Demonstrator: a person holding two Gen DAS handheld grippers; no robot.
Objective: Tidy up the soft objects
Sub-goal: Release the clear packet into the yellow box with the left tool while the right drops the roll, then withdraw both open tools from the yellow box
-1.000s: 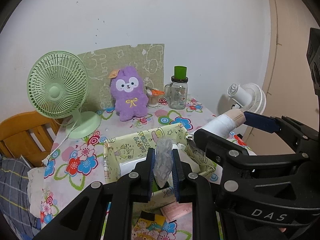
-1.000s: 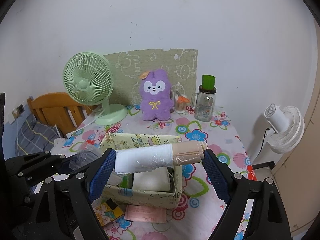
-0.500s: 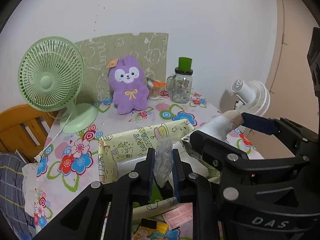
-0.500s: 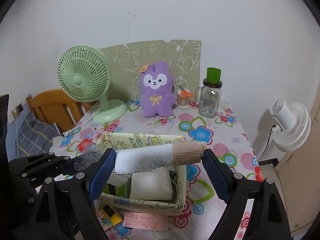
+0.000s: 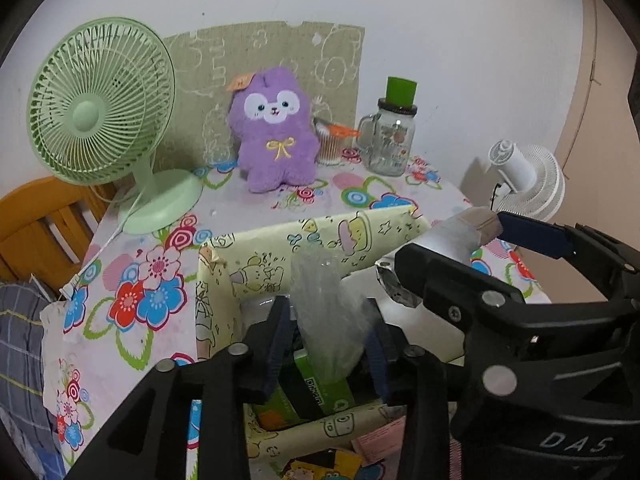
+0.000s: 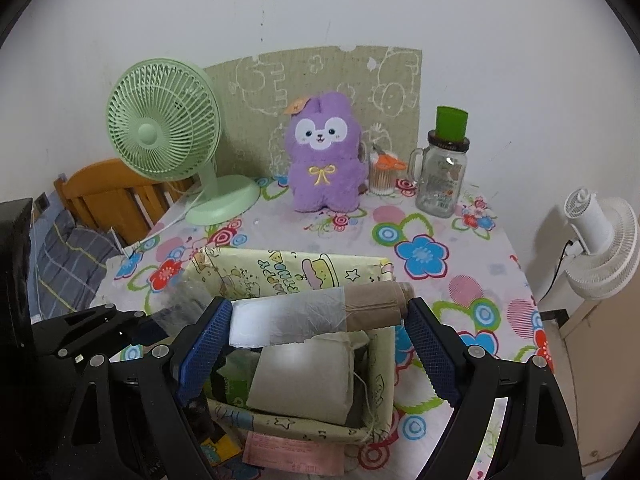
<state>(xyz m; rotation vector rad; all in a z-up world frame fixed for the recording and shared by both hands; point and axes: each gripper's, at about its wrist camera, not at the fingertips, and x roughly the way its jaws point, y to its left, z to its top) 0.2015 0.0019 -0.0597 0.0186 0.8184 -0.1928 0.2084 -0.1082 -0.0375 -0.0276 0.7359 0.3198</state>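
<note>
Drop-off time for both grippers, by the look of it. Left gripper (image 5: 326, 334) hangs right over the open box (image 5: 280, 240) with the cartoon-print paper, and its jaws have just been opening: the crumpled clear plastic bag (image 5: 324, 300) sits between the pads but they look parted from it now, so I'd call that a release in progress with the bag settling into the box on top of a green packet (image 5: 316, 388).

Right gripper (image 6: 320, 322) is clamped end to end on the roll (image 6: 316, 314), white plastic at one end and tan cardboard at the other, held level just above the box's middle. There's already a beige folded pouch (image 6: 300, 384) lying inside under it.

So the step in hand, as I read it, is loading the soft stuff into the box. Next move probably needs the left one to lift clear without snagging the bag, then the right to lower the roll into the free space beside the pouch and open up. Roll is about as long as the box is wide, so it may need angling to fit.

Purple plush (image 6: 324, 156) sits at the back against the wall, not yet packed.
</note>
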